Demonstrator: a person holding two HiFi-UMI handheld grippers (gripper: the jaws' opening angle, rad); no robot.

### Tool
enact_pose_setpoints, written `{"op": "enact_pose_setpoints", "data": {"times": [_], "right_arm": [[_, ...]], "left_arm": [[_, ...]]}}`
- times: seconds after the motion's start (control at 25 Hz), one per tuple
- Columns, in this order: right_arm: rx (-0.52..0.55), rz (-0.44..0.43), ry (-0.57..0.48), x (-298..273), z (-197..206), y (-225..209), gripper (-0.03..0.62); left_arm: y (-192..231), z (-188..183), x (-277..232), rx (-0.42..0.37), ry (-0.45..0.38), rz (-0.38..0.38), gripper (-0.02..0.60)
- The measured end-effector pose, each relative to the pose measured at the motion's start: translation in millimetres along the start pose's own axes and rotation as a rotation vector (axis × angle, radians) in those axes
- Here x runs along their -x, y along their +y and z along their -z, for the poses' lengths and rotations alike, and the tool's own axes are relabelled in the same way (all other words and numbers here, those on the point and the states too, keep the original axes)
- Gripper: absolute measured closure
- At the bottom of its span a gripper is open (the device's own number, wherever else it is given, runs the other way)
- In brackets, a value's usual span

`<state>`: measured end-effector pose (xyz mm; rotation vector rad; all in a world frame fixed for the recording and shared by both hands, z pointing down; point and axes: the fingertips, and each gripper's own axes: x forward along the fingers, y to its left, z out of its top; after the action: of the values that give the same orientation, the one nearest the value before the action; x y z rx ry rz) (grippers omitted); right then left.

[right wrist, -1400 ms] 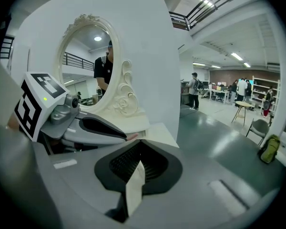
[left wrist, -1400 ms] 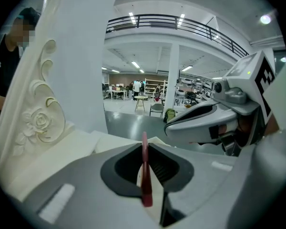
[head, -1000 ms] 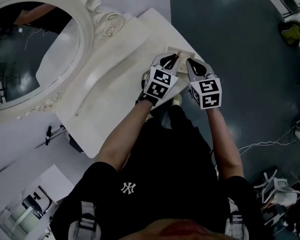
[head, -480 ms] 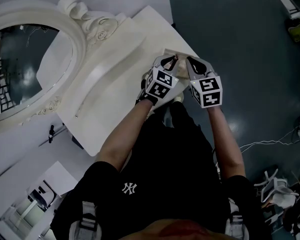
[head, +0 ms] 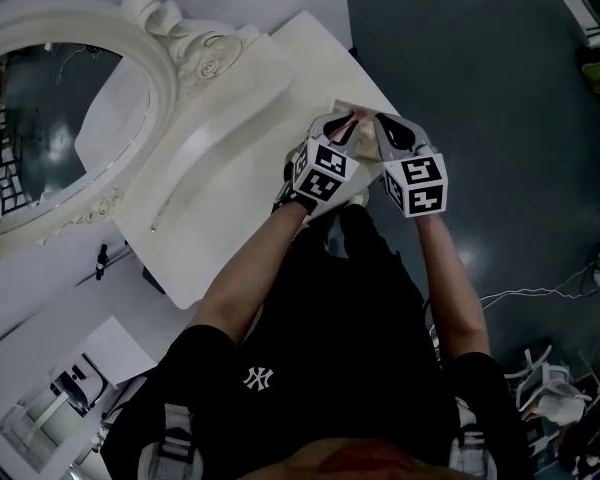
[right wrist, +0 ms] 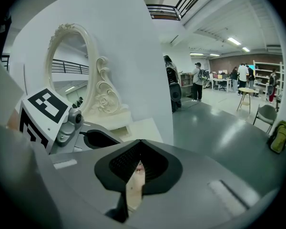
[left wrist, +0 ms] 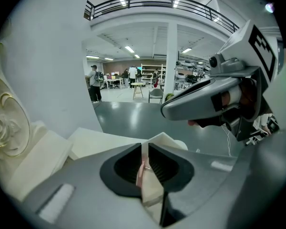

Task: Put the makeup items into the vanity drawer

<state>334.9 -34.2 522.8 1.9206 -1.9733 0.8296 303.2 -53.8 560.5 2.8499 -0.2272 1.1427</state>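
In the head view both grippers meet over the front right corner of the white vanity (head: 230, 118), where a pale drawer edge (head: 368, 105) shows just beyond their tips. My left gripper (head: 342, 126) is shut on a slim pink makeup item (left wrist: 140, 173) with a small metal ring, which stands upright between its jaws. My right gripper (head: 380, 126) sits right beside it, tips nearly touching the left's. Its jaws (right wrist: 139, 163) are closed to a thin slit. A tiny pink speck shows in that slit, and I cannot tell whether it is held.
An oval mirror (head: 50, 118) in a carved white frame stands at the vanity's back left. Dark polished floor (head: 480, 88) lies to the right, with cables and bags (head: 555, 388) near the person's feet. People and desks are far off in the hall (left wrist: 133, 78).
Both grippers have sunk a little toward the vanity's corner. Their tips now stand closer together around the pink item.
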Motion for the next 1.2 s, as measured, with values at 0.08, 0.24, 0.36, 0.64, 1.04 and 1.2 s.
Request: {"op": "enact_pose_setpoints", "data": {"times": [0.08, 0.24, 0.36, 0.64, 1.04, 1.2], "right_arm": [[0.001, -0.005, -0.004, -1, -2, 4, 0.572], [0.022, -0.01, -0.024, -3, -9, 13, 0.572], [0.025, -0.01, -0.037, 1, -14, 25, 0.572], [0.021, 0.011, -0.092, 17, -31, 54, 0.572], [-0.018, 0.056, -0.16, 56, -41, 110, 0.572], [-0.024, 0.069, -0.192, 72, -45, 133, 0.572]], "left_arm": [[1, -1, 5, 0.011, -0.01, -0.007, 0.538], [7, -8, 16, 0.027, -0.053, -0.028, 0.54], [6, -12, 32, 0.045, -0.089, -0.034, 0.552], [4, -24, 79, 0.124, -0.187, -0.03, 0.581], [-13, -32, 162, 0.205, -0.327, 0.036, 0.581], [-19, -31, 194, 0.207, -0.377, 0.055, 0.581]]}}
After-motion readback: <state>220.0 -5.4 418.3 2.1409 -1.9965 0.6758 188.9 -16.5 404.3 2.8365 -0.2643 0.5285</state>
